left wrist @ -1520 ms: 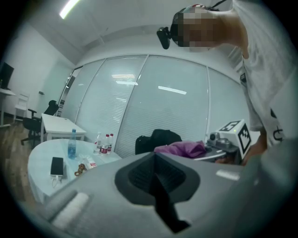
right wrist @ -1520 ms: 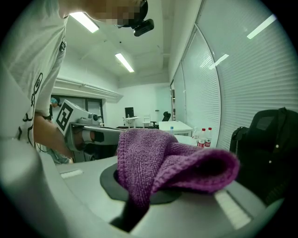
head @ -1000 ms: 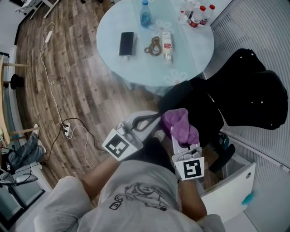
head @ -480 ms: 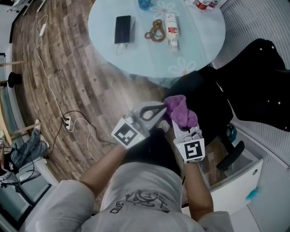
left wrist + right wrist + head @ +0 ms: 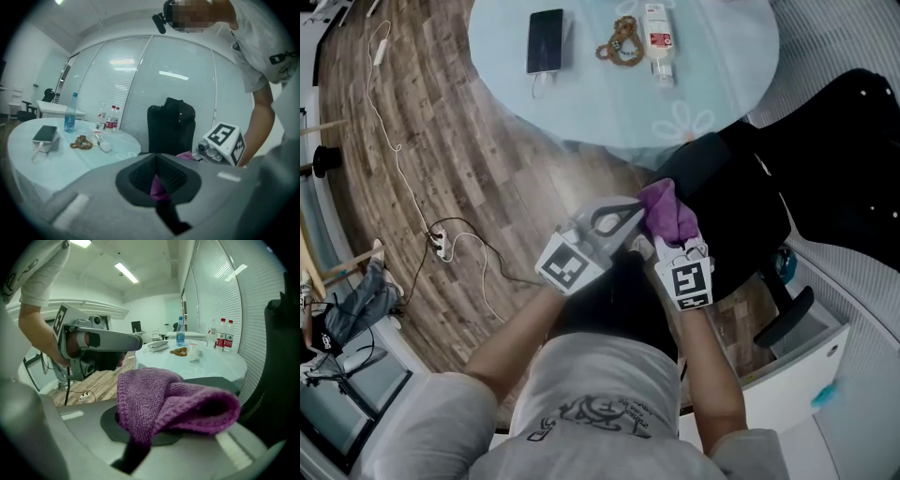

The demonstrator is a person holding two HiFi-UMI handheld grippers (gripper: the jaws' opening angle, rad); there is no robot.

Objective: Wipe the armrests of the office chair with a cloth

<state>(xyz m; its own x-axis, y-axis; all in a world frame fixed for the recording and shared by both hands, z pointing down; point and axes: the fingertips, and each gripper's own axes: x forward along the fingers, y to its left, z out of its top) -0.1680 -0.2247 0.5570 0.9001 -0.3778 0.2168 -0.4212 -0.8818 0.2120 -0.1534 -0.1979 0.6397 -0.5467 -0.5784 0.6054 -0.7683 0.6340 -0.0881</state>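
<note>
A purple knitted cloth (image 5: pixel 666 208) is bunched in my right gripper (image 5: pixel 669 234), whose jaws are shut on it; in the right gripper view the purple cloth (image 5: pixel 173 401) drapes over both jaws. My left gripper (image 5: pixel 636 215) reaches the cloth's left edge, and a strip of purple (image 5: pixel 157 185) sits pinched between its closed pads. Both grippers hover over the front of the black office chair (image 5: pixel 741 211). One armrest (image 5: pixel 785 317) juts out at the lower right. A black jacket (image 5: pixel 853 159) covers the backrest.
A round glass table (image 5: pixel 581 103) stands just beyond the chair, with a phone (image 5: pixel 546 39), a string of beads (image 5: pixel 619 47) and a lying bottle (image 5: pixel 658 36). A power strip with cables (image 5: pixel 441 246) lies on the wooden floor. A white cabinet (image 5: pixel 792 375) is at the right.
The two grippers have drawn together and moved forward towards the chair. The left gripper's tip has come up to the cloth and closed on its edge.
</note>
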